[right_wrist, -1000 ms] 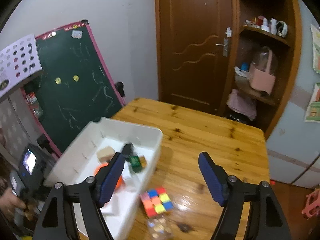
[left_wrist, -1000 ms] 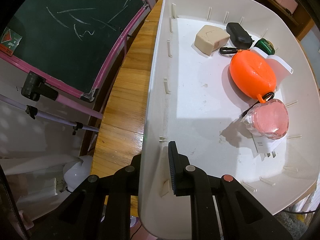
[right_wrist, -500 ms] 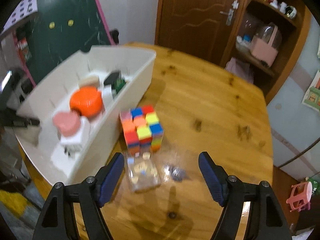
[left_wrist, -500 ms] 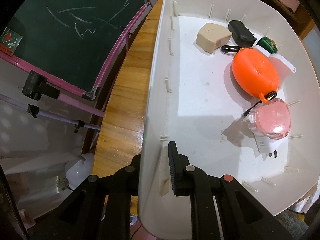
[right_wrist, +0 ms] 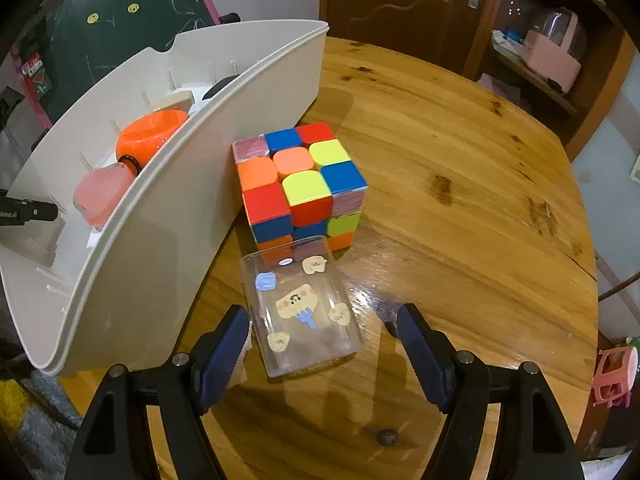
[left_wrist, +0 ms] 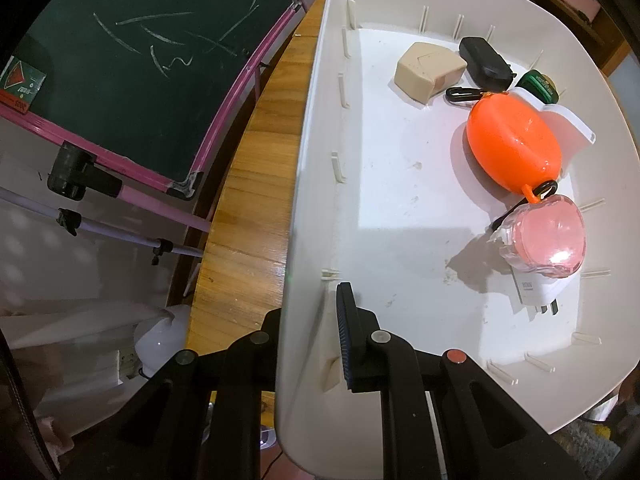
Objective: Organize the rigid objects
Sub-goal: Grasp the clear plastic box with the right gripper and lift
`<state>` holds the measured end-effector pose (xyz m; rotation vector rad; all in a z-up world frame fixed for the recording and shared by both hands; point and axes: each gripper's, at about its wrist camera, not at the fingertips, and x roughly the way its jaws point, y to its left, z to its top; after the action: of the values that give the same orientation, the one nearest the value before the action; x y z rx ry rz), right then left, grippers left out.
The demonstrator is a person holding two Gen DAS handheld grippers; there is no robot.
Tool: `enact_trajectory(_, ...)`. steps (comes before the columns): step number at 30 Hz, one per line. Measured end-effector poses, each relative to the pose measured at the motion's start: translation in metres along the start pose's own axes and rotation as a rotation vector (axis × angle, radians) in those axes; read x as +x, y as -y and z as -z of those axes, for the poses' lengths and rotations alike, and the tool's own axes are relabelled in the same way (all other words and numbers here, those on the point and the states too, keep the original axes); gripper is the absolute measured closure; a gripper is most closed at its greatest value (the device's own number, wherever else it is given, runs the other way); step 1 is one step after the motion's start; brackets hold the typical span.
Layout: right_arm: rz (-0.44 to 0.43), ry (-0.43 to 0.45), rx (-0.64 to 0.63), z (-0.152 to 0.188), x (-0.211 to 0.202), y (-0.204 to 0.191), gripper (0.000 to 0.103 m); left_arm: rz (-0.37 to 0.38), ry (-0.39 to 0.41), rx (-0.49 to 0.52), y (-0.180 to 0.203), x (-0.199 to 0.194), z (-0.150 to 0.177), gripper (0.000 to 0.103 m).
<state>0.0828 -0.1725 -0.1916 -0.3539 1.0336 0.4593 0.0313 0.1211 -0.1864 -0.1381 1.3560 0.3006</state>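
Note:
My left gripper [left_wrist: 310,340] is shut on the near wall of the white bin [left_wrist: 304,208], one finger inside and one outside. Inside the bin lie an orange case [left_wrist: 514,148], a pink heart-shaped box [left_wrist: 548,236] on a white plug, a beige block [left_wrist: 428,70], a black case [left_wrist: 484,62] and a green item [left_wrist: 540,86]. In the right wrist view my right gripper [right_wrist: 324,336] hangs open just above the table, its fingers on either side of a clear sticker-decorated box [right_wrist: 302,308]. A colourful puzzle cube [right_wrist: 302,184] stands just beyond it, beside the bin [right_wrist: 168,208].
The round wooden table [right_wrist: 460,200] stretches to the right of the cube. A green chalkboard with a pink frame [left_wrist: 132,64] leans left of the table. A brown door and shelves [right_wrist: 532,40] stand behind. A pink toy [right_wrist: 614,372] lies on the floor.
My right gripper has dropped towards the table and tilted down, so the cube and clear box now sit close, the box between its fingers. The left gripper and bin stayed put.

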Motion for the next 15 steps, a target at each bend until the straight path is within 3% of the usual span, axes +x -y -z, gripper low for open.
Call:
enact_trajectory(10, -0.014, -0.006, -0.002, 0.0006, 0.0098, 0.0001, 0.026, -0.007, -0.003, 0.001, -0.0002, 0.0006, 0.0005, 0.087)
enact_trajectory(12, -0.029, -0.001, 0.0, 0.0006, 0.0094, -0.0003, 0.032, -0.006, -0.003, 0.0, -0.0001, 0.0006, 0.0003, 0.087)
enact_trajectory(14, -0.032, 0.005, -0.004, 0.0004, 0.0083, -0.0016, 0.045, -0.006, -0.003, 0.001, 0.0, 0.0006, 0.0003, 0.087)
enact_trajectory(15, -0.035, 0.004, -0.008, 0.0002, 0.0073, -0.0025, 0.046, -0.006, -0.003, 0.0, 0.0, 0.0006, 0.0003, 0.087)
